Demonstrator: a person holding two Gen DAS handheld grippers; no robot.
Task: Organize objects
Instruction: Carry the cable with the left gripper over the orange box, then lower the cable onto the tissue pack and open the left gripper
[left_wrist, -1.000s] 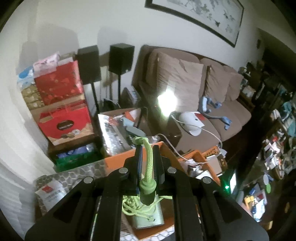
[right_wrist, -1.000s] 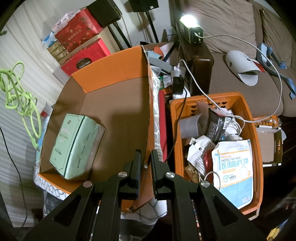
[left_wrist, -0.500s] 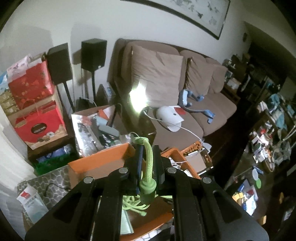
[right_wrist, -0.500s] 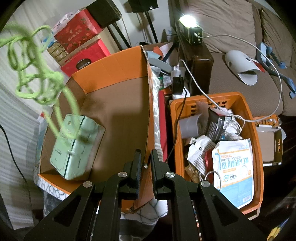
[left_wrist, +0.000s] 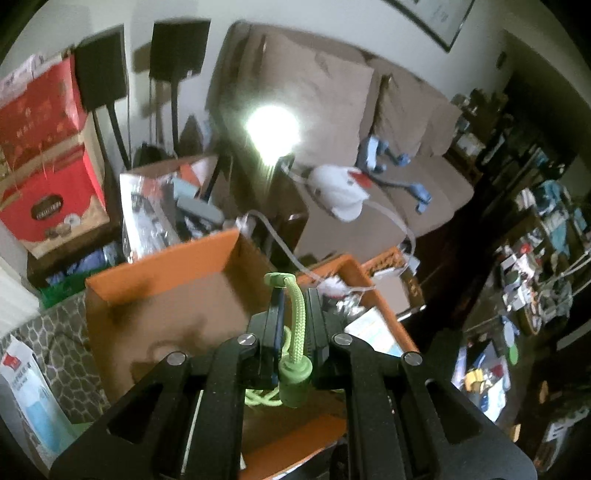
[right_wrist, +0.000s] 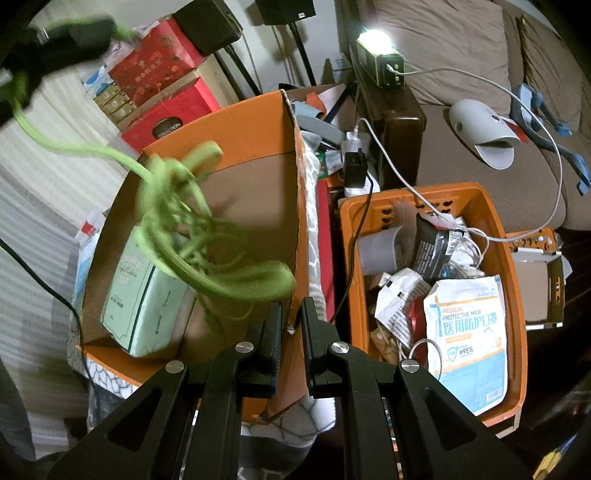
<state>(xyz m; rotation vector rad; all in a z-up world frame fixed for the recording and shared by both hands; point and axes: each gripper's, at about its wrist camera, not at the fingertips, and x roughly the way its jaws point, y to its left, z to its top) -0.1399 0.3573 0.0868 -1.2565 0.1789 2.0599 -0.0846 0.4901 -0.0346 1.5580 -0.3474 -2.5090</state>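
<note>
left tool (left_wrist: 293, 295): clamped on the thick end of a lime-green braided cord (left_wrist: 295, 325), just past its knotted tip; tool sits above the open orange-and-brown cardboard box (left_wrist: 162, 258).
cord: the rest hangs as a loose tangle of loops (right_wrist: 207, 236) over the box interior, motion-blurred in the right wrist view. cannot tell if the lowest loops touch the box floor.
box contents: one mint-green soft pack of tissues (right_wrist: 144, 291) lying against the left wall; the tangle is partly over it.
right tool (right_wrist: 291, 314): fingers close together with a narrow gap, nothing between them that i can see; parked at the near right wall of the box, next to the orange plastic crate (right_wrist: 513, 295) full of packets.
risk 1: swinging loops. release mid-swing and part of the cord likely drapes over the right box wall or lands outside, toward the crate.
risk 2: snag. a loop could catch on the box flap corner or on the right tool, which is just beside the tangle's lower end. pulling then drags the box.
risk 3: box is light, looks like it sits on a patterned grey cloth (left_wrist: 55, 350); a tug on the cord could shift or tip it.
risk 4: white charger cable (right_wrist: 461, 81) runs across the crate close by; a stray loop could hook it.
mitigation guess: let the swing die, lower until the loops pile up, then release.
</note>
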